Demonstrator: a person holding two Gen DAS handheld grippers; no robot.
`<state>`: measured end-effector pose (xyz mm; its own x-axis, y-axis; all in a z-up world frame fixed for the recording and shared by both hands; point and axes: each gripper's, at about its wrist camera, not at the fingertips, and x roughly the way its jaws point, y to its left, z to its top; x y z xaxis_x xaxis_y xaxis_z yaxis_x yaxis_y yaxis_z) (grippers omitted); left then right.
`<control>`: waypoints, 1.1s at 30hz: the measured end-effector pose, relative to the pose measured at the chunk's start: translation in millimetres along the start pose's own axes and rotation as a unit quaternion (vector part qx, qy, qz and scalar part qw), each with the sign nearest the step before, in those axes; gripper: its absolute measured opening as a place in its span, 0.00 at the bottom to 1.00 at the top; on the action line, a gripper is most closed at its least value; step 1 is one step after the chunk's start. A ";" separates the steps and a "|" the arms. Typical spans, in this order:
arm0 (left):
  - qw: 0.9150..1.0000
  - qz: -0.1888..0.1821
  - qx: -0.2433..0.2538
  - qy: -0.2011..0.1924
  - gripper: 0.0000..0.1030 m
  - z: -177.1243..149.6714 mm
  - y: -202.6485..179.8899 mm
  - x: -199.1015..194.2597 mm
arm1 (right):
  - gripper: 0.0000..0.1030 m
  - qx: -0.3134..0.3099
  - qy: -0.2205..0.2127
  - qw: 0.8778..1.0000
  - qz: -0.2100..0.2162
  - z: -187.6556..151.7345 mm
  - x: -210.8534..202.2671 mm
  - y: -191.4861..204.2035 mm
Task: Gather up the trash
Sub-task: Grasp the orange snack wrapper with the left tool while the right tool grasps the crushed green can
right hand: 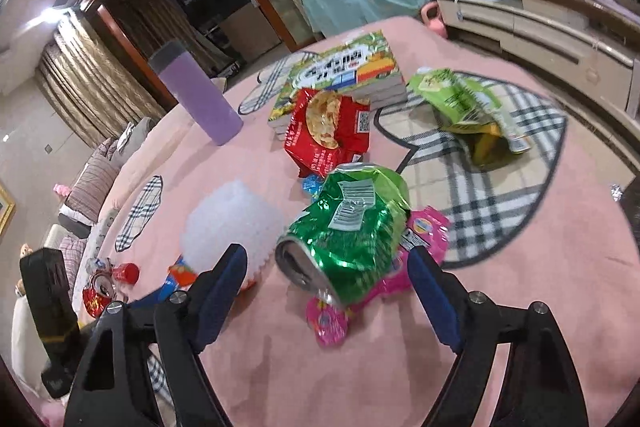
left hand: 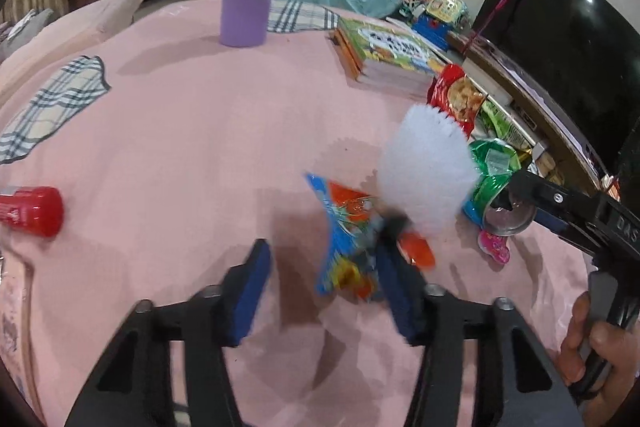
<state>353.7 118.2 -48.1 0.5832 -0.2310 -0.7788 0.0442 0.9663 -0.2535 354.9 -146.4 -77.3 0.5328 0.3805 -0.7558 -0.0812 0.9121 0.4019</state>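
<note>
The crushed green metal can could roll or squirt away if the right claw closes off-centre (its dented sides look slippery). It lies on its side on the pink-covered surface, between the released right jaws, atop a pink foil wrapper. The left claw stands unclenched beside a blue-and-orange snack wrapper; a thin flat wrapper may slip out.

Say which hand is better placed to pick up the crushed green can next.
Right. The right tongs already straddle the crushed green can, open, with a finger on either side. The left tongs are at the blue snack wrapper, beyond the white foam piece.
</note>
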 end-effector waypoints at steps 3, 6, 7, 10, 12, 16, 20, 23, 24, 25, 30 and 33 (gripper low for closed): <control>1.000 -0.007 0.003 0.001 0.22 0.3 -1.8 5.9 | 0.68 0.001 -0.002 1.000 0.009 0.1 3.0 -1.8; 1.000 -0.003 0.008 -0.007 0.21 -1.7 -4.8 1.8 | 0.67 -0.003 -0.010 1.000 0.019 -2.4 -3.5 -2.3; 1.000 -0.005 0.009 -0.012 0.21 -2.3 -5.3 -1.3 | 0.67 -0.006 -0.014 1.000 0.019 -4.7 -8.2 -2.8; 1.000 -0.008 0.013 -0.022 0.20 -8.5 -9.2 -12.7 | 0.67 -0.005 -0.021 0.999 0.029 -10.2 -24.4 -8.0; 0.999 -0.014 0.014 -0.029 0.20 -14.2 -12.8 -21.3 | 0.67 -0.010 -0.027 0.999 0.030 -15.2 -37.2 -9.7; 0.999 -0.032 0.022 -0.034 0.20 -30.9 -24.6 -36.2 | 0.67 -0.026 -0.033 0.999 0.027 -32.1 -66.7 -17.0; 0.998 -0.050 0.028 -0.029 0.20 -49.2 -34.4 -43.7 | 0.67 -0.036 -0.029 0.999 0.019 -51.4 -89.5 -29.3; 0.997 -0.058 0.037 -0.021 0.20 -58.9 -42.1 -42.7 | 0.67 -0.039 -0.001 0.999 0.009 -67.1 -94.0 -40.9; 0.997 -0.060 0.038 -0.018 0.20 -60.1 -44.5 -41.2 | 0.67 -0.039 0.012 0.999 0.012 -71.2 -92.5 -43.8; 0.997 -0.061 0.039 -0.016 0.20 -62.8 -45.6 -41.8 | 0.69 -0.036 0.017 0.999 0.017 -74.3 -92.8 -47.0; 0.997 -0.056 0.045 -0.009 0.20 -62.9 -48.7 -41.3 | 0.76 0.026 0.034 0.998 0.053 -74.7 -90.6 -62.2; 0.997 -0.052 0.049 -0.013 0.20 -67.2 -56.6 -50.7 | 0.76 0.062 0.032 0.995 0.068 -69.4 -84.8 -72.5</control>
<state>267.1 67.7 -32.8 0.5923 -0.3292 -0.7354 0.1842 0.9439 -0.2742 257.2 -234.3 -78.2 0.4689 0.5116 -0.7200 -0.0417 0.8271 0.5605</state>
